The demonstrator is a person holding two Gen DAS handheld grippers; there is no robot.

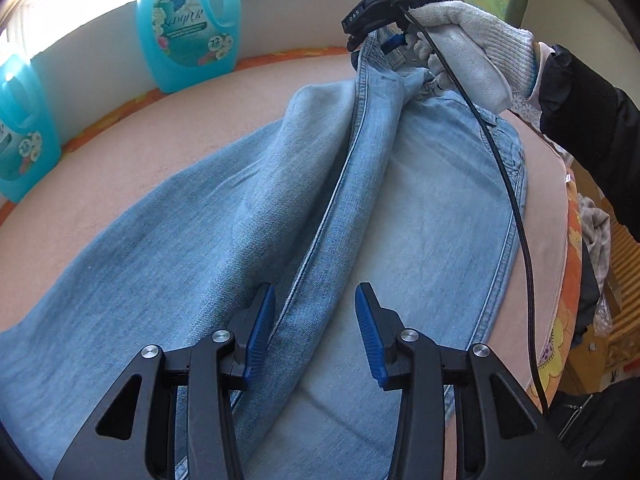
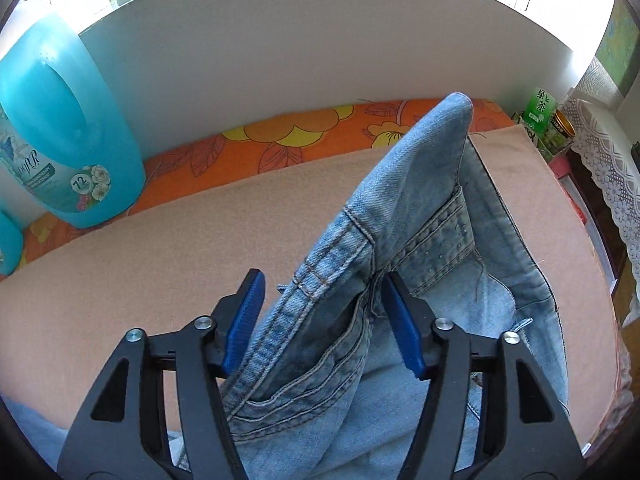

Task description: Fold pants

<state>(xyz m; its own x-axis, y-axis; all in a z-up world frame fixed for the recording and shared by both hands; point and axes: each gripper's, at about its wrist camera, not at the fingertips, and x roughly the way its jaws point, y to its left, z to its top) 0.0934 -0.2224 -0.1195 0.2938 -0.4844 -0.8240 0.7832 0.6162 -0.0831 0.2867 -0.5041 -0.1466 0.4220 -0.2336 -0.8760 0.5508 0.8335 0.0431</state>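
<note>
Pants: light blue jeans (image 1: 224, 216) are lying on the pink cloth (image 1: 132, 160) that is covering the work surface, legs stretched toward the left gripper's camera, the waist end at the far side.
Fold line: a raised ridge with a seam (image 1: 344, 184) is running along the middle of the jeans, from the waist to the near end.
Left gripper: the left gripper (image 1: 315, 334) is hovering over the leg part, pointing down, its blue pads (image 1: 260, 332) standing apart on both sides of the seam ridge; they are not pressing the denim.
Right gripper: the right gripper (image 2: 323, 322) is sitting at the waist end, with the waistband and pocket corner (image 2: 320, 280) lifted up between its fingers; the left pad (image 2: 245, 320) is lying against the fabric, but whether the right one is squeezing it I cannot tell.
Hand: a hand in a white knit glove (image 1: 476, 44) is holding the right gripper, a black cable (image 1: 508, 184) hanging from it across the jeans.
Background: turquoise detergent bottles (image 1: 188, 24) are standing by a white board (image 2: 304, 56) at the far edge, on an orange flowered sheet (image 2: 256, 140).
Far right: a green tea carton (image 2: 541, 110) is standing beside the cloth's corner.
</note>
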